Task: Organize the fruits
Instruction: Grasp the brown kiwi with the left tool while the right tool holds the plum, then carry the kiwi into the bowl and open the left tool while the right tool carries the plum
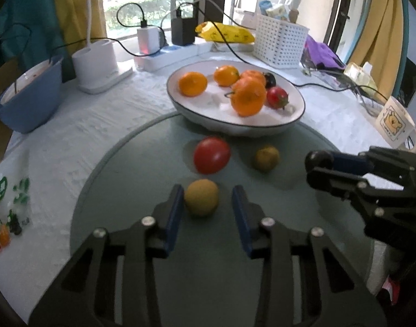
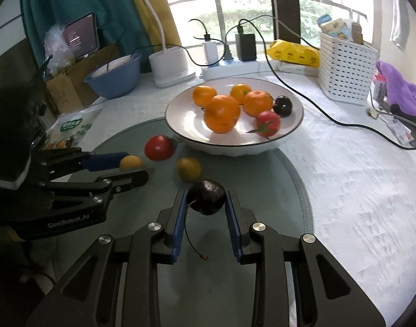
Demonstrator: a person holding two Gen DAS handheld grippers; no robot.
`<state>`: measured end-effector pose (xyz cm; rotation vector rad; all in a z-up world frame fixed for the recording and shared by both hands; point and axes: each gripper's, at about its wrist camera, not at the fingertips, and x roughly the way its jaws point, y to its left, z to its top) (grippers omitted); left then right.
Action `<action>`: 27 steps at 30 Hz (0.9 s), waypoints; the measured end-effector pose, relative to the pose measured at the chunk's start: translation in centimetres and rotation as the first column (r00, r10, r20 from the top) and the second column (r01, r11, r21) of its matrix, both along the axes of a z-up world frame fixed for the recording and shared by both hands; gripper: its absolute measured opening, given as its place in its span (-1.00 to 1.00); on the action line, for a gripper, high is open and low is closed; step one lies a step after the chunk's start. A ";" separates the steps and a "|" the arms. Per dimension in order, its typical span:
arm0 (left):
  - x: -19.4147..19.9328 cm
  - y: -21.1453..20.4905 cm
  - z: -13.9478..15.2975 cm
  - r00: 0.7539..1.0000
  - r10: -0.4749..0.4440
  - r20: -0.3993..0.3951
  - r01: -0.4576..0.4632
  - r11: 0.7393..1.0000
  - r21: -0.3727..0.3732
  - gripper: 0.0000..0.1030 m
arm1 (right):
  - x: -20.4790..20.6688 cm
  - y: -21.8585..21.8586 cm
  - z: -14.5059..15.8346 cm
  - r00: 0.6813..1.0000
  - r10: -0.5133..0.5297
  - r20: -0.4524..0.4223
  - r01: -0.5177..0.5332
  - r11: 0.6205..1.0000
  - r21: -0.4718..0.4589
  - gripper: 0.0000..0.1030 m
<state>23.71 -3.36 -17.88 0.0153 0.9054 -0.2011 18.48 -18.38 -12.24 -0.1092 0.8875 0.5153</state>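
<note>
A white bowl [image 1: 197, 109] [image 2: 180, 125] holds several oranges [image 1: 247, 96], a small tomato [image 1: 276, 97] and a dark cherry [image 2: 282, 105]. On the grey-green mat lie a red tomato [image 1: 212, 154] [image 2: 158, 147] and two small yellow fruits [image 1: 265, 158] [image 2: 189, 168]. My left gripper [image 1: 208, 199] is open around the nearer yellow fruit [image 1: 202, 201] [image 2: 130, 162], its left pad touching it. My right gripper [image 2: 206, 199] is shut on a dark cherry [image 2: 206, 196] and holds it above the mat, stem hanging down.
A blue bowl [image 1: 28, 100], a white lamp base [image 1: 97, 62], chargers with cables [image 1: 180, 27], a yellow packet [image 1: 224, 31] and a white basket [image 1: 280, 42] stand at the back. A mug [image 1: 395, 125] is at the right, a snack bag [image 1: 6, 212] at the left.
</note>
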 end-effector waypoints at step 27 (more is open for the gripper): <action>0.9 -0.8 3.9 0.997 -0.034 0.072 0.034 0.999 0.004 -0.50 | 1.8 -1.7 2.5 0.998 -0.028 0.058 0.026 0.999 0.027 -0.41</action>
